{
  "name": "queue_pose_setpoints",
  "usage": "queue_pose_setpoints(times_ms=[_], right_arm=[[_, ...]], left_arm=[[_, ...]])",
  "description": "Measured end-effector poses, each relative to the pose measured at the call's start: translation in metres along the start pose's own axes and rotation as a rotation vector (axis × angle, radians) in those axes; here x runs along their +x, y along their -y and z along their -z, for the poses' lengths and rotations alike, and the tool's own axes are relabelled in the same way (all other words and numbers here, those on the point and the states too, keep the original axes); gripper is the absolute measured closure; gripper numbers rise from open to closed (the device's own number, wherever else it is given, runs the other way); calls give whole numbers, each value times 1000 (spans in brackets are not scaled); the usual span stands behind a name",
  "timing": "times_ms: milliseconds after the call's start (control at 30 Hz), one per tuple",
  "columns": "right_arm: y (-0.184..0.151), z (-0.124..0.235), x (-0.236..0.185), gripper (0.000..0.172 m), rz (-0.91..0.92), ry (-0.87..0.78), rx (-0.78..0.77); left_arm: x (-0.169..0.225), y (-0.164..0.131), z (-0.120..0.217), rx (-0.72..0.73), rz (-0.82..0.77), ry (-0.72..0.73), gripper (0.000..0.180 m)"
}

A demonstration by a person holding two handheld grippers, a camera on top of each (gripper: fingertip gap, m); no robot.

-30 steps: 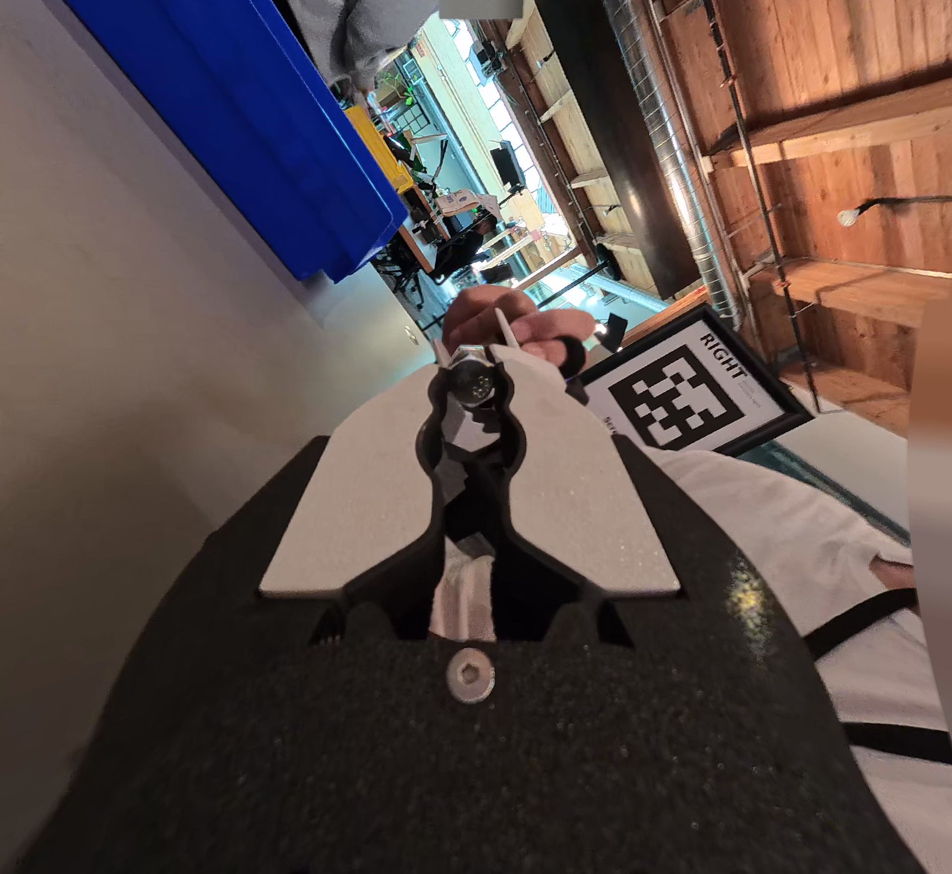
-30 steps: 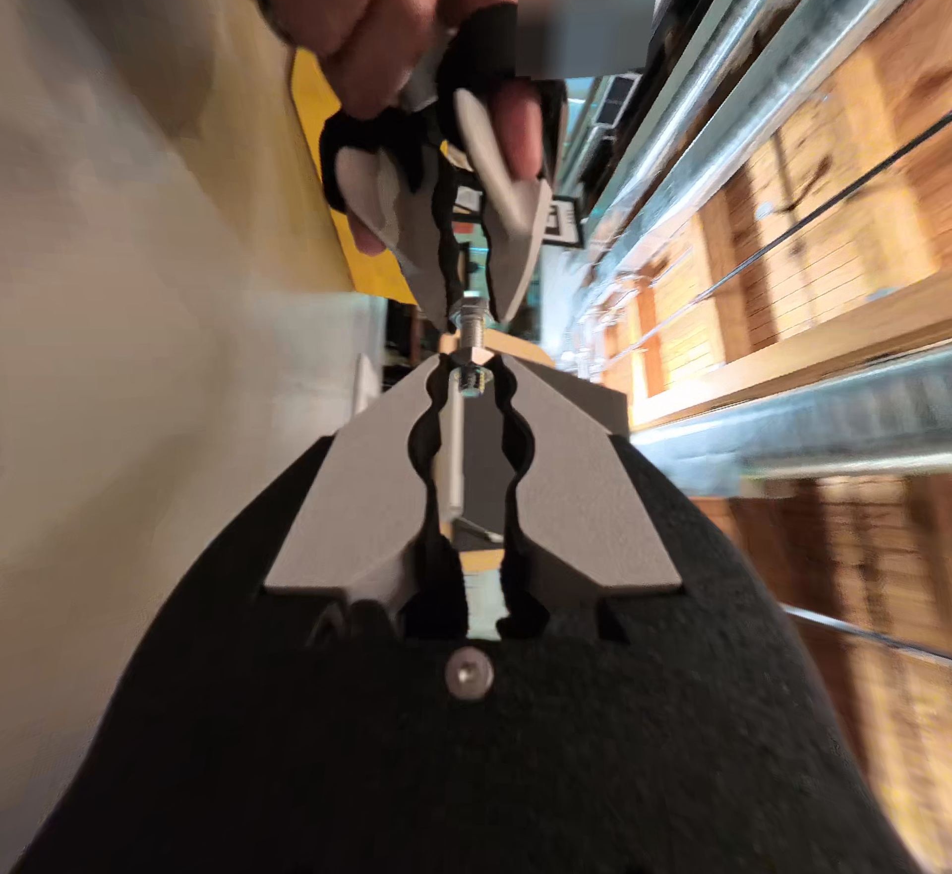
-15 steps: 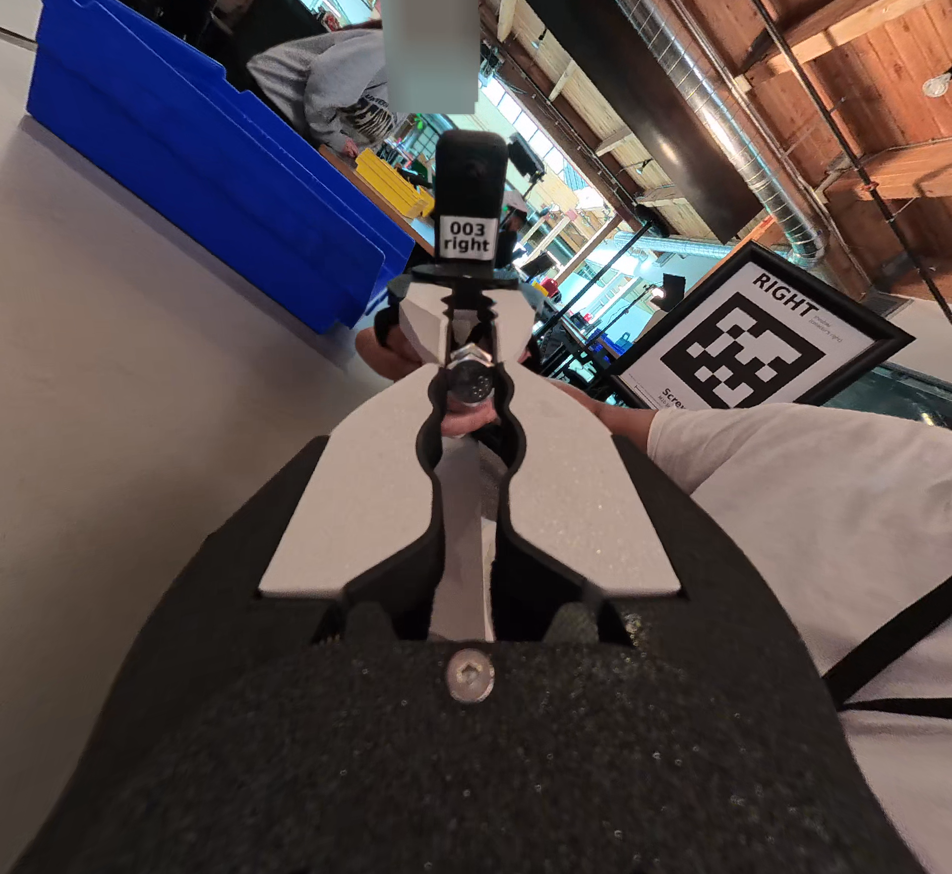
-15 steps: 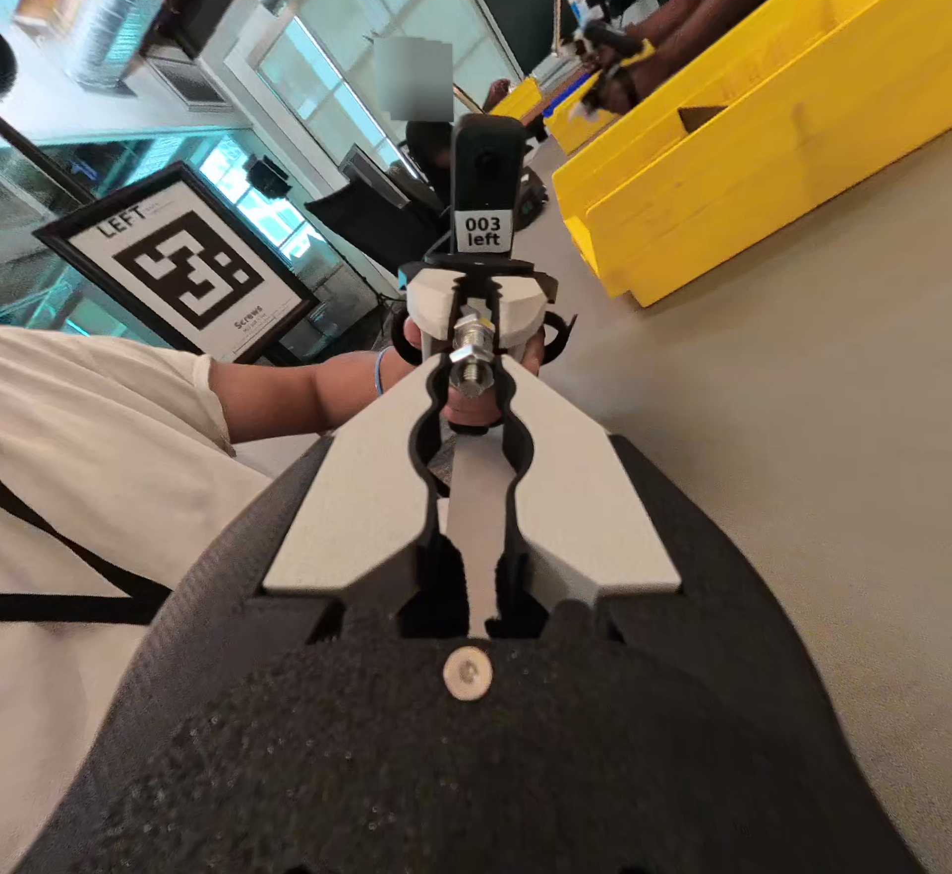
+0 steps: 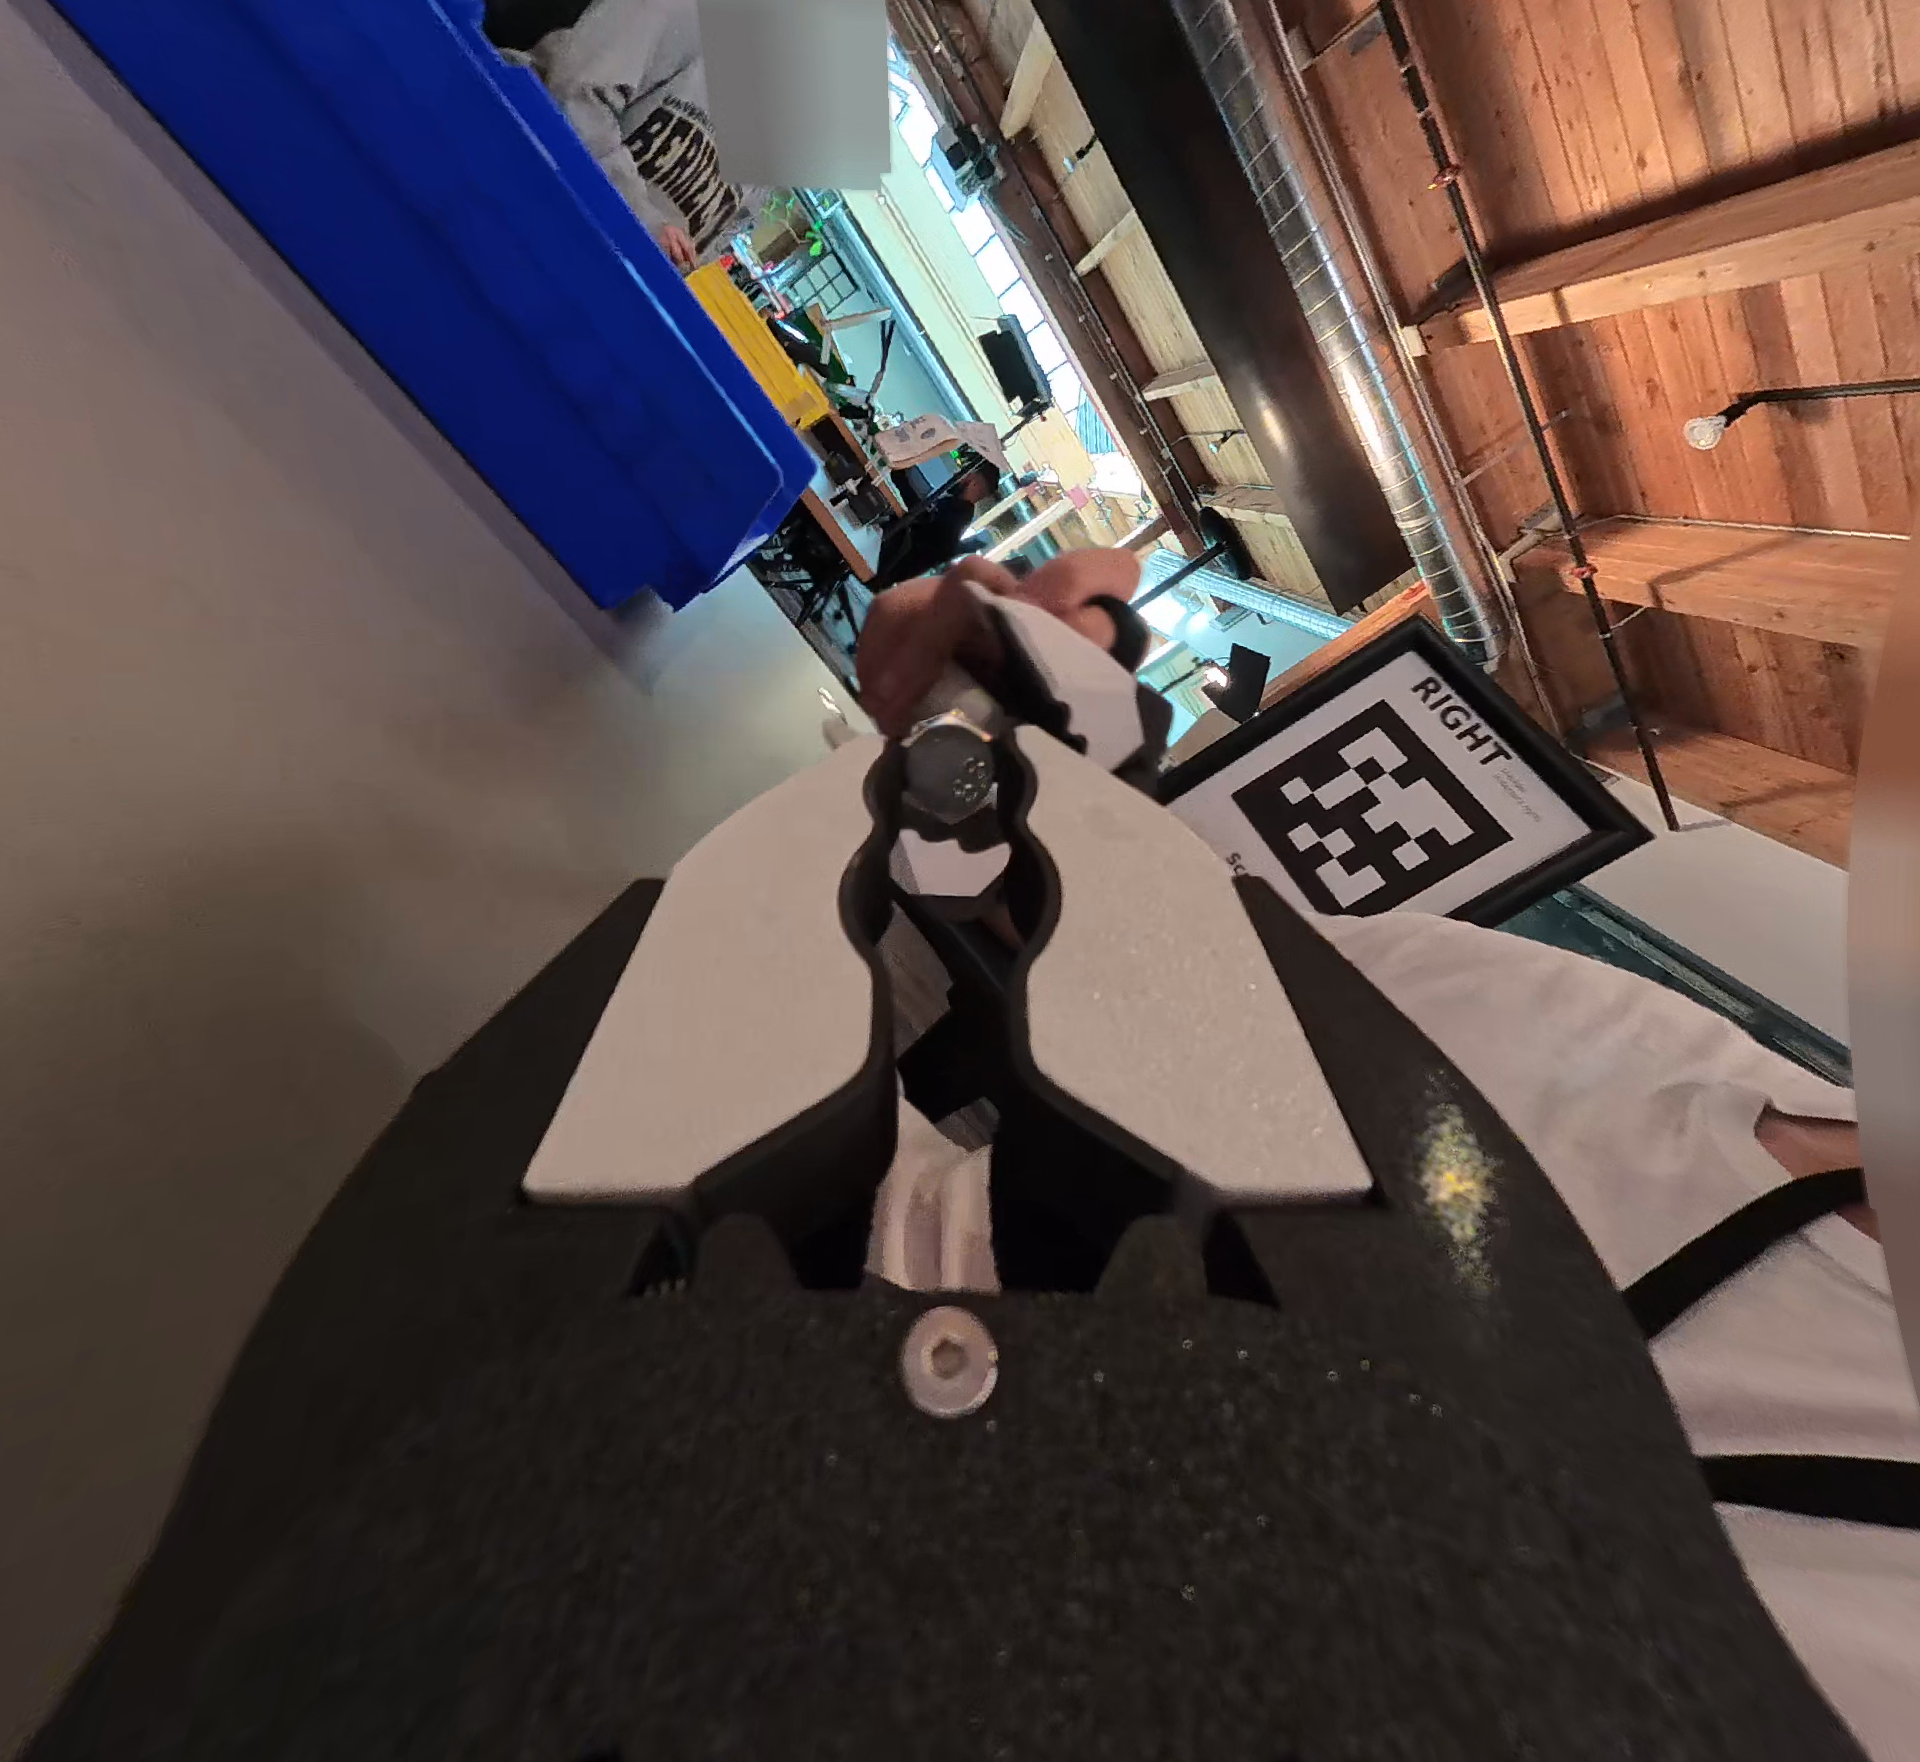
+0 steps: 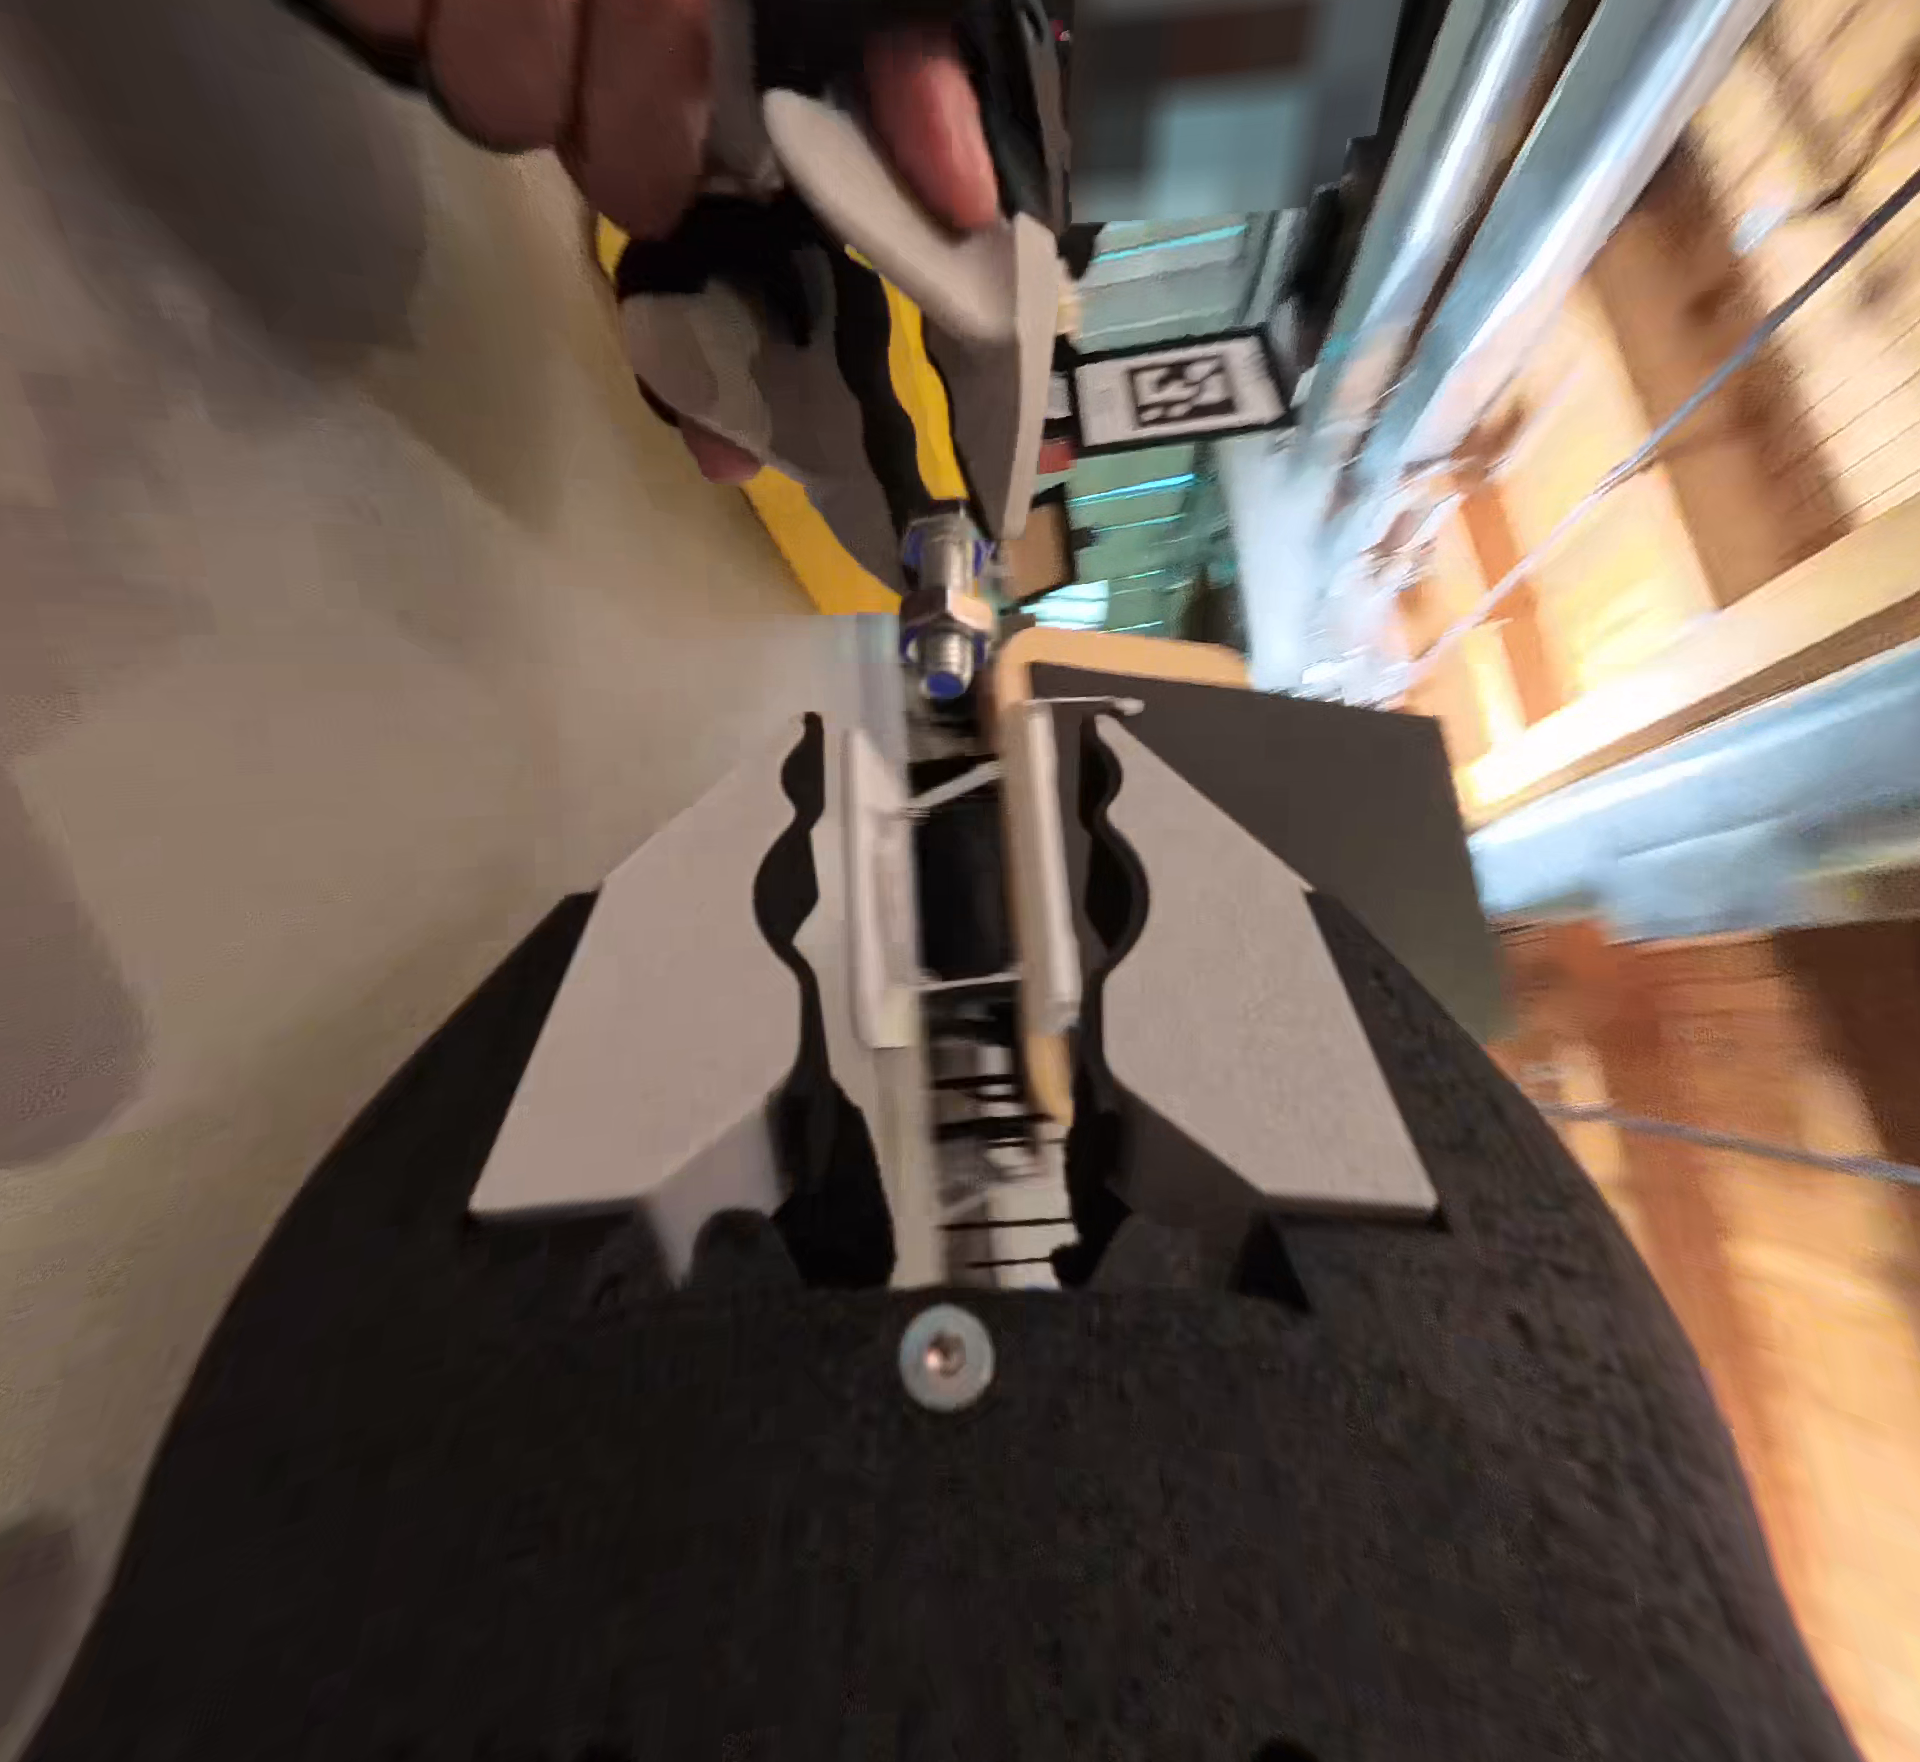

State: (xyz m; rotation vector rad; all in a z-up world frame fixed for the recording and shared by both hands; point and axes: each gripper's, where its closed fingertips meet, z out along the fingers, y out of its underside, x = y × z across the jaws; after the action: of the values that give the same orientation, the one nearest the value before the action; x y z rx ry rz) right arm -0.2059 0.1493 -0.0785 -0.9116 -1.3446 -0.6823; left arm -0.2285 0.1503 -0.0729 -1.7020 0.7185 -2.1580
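While tilted, left tool point(image 5: 951, 782) around bolt point(image 5: 948, 777)

Shiny metal bolt point(image 5: 951, 777), glossy blue plastic bin point(image 5: 416, 185), rough wooden ceiling planks point(image 5: 1662, 102), ribbed metal duct point(image 5: 1299, 258)

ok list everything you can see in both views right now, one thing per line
bolt: one, silver, hex head clamped at the left hand-held gripper's tips
nut: one, silver, on the bolt's thread
blue bin: one, on the table, left view
yellow bin: one, behind the left gripper, right view
framed marker sign: one, black-and-white, right of the jaws
table: one, pale
left hand-held gripper: shut on the bolt
right hand-held gripper: open, empty
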Motion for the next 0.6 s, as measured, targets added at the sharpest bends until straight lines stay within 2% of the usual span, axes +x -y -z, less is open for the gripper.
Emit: queue_pose_setpoints(times_ms=[133, 367, 467, 600], right_arm=[[11, 1, -8, 132, 238, -44, 18], [20, 2, -5, 153, 302, -93, 49], [17, 0, -8, 153, 140, -19, 38], [19, 0, -2, 153, -345, 158, 73]], left_arm=[[-2, -3, -1, -12, 27, -4, 164], [0, -9, -4, -39, 42, -15, 164], [-3, -10, -4, -52, 21, 4, 164], [3, -7, -5, -56, -67, 12, 164]])
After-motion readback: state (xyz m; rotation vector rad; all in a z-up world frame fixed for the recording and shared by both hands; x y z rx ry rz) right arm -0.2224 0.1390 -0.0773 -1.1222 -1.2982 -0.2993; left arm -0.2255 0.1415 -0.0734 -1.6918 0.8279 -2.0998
